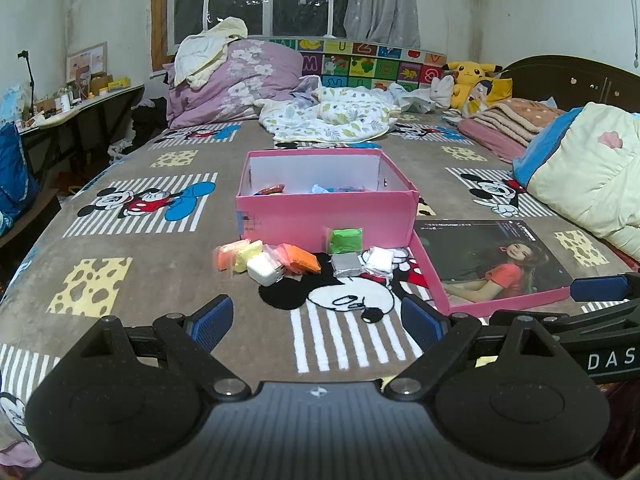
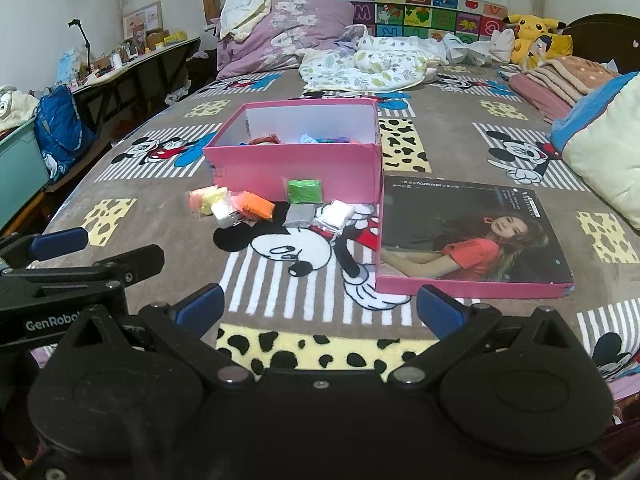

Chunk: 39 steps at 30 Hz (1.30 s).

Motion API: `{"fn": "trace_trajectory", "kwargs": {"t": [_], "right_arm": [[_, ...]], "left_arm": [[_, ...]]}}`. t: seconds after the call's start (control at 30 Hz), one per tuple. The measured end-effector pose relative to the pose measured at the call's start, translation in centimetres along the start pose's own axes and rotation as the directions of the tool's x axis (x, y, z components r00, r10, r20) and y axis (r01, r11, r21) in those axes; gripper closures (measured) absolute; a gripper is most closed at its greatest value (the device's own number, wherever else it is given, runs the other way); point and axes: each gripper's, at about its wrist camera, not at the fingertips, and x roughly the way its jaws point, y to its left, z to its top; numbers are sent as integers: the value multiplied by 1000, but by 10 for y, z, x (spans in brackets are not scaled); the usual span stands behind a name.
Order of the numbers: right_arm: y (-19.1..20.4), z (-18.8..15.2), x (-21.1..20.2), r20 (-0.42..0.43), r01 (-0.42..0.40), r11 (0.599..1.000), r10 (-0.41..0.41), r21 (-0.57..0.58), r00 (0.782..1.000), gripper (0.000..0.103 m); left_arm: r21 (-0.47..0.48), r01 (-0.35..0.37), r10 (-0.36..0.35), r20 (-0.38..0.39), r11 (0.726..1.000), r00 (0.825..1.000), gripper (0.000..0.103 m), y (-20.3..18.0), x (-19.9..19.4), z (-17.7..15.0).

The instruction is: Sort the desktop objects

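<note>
Bed (image 1: 120, 240): pink box (image 1: 326, 210), loose clay packets (image 1: 266, 262); left gripper (image 1: 316, 318) and right gripper (image 2: 320, 310) spread wide, empty. Risk: slippery wrappers squirting free.

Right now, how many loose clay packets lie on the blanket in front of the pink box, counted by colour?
Orange: 2
Yellow: 1
White: 2
Green: 1
Grey: 1
Total: 7 outside the pink box. The packets inside it are partly hidden and not counted.
</note>
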Motion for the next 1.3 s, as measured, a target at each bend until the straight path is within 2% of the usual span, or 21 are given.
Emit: {"fn": "trace_trajectory", "kwargs": {"t": [1.3], "right_arm": [[3, 1, 0, -8, -5, 1000, 5, -12, 1000, 1]], "left_arm": [[-15, -1, 1, -6, 1000, 1000, 12, 8, -1, 3]]}}
